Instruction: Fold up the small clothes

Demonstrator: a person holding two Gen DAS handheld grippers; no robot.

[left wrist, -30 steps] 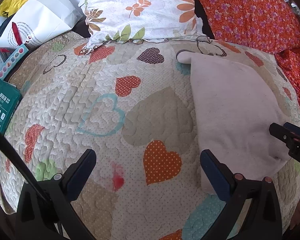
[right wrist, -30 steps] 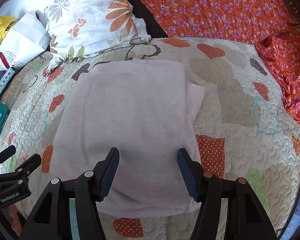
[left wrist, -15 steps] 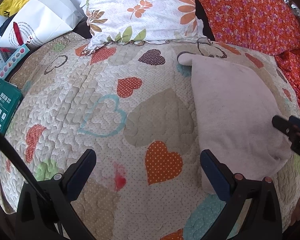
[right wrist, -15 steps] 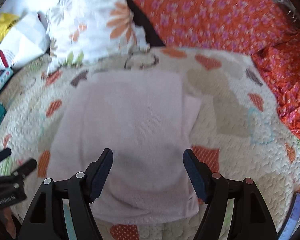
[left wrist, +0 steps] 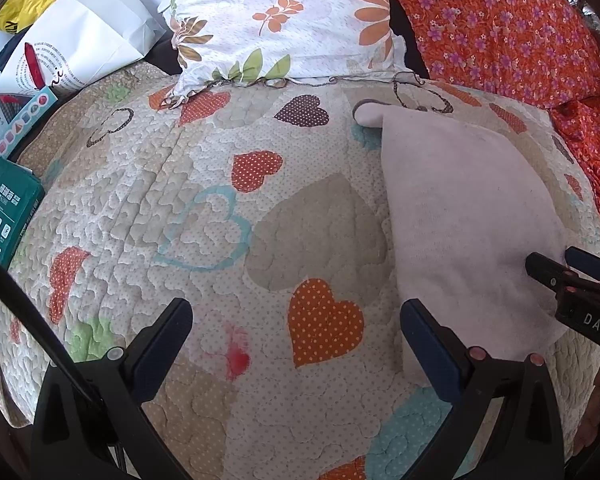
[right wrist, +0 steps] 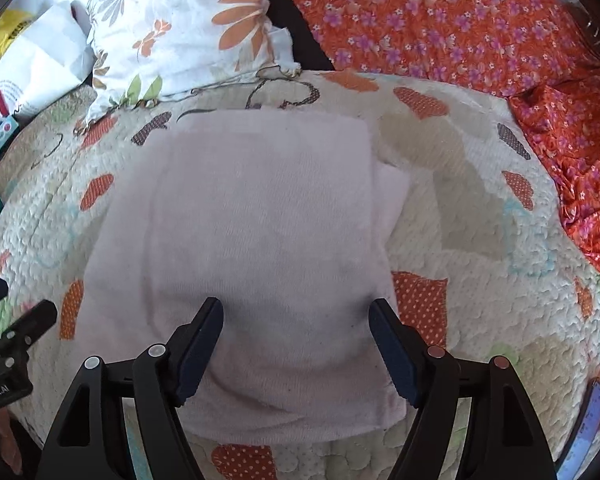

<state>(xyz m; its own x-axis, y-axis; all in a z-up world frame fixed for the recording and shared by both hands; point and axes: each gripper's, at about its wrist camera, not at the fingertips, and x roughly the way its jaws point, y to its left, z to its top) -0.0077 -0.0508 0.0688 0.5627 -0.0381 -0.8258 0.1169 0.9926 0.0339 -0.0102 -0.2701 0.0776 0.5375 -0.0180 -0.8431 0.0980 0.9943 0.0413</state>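
1. Two grippers sit nearest. The right gripper hangs over the near edge of the cloth, jaws wide and empty; a second ago they stood narrower, so it has opened.
2. The left gripper hovers over bare quilt to the left of the cloth, jaws wide, holding nothing, much as before.
3. The cloth, pale pink, lies flat in a folded rectangle on the quilt, a lower layer peeking out along its right side.
4. Judging from this, the fold looks laid down and released; another fold or a tidy may follow.
5. Farthest lie a pillow and an orange sheet.
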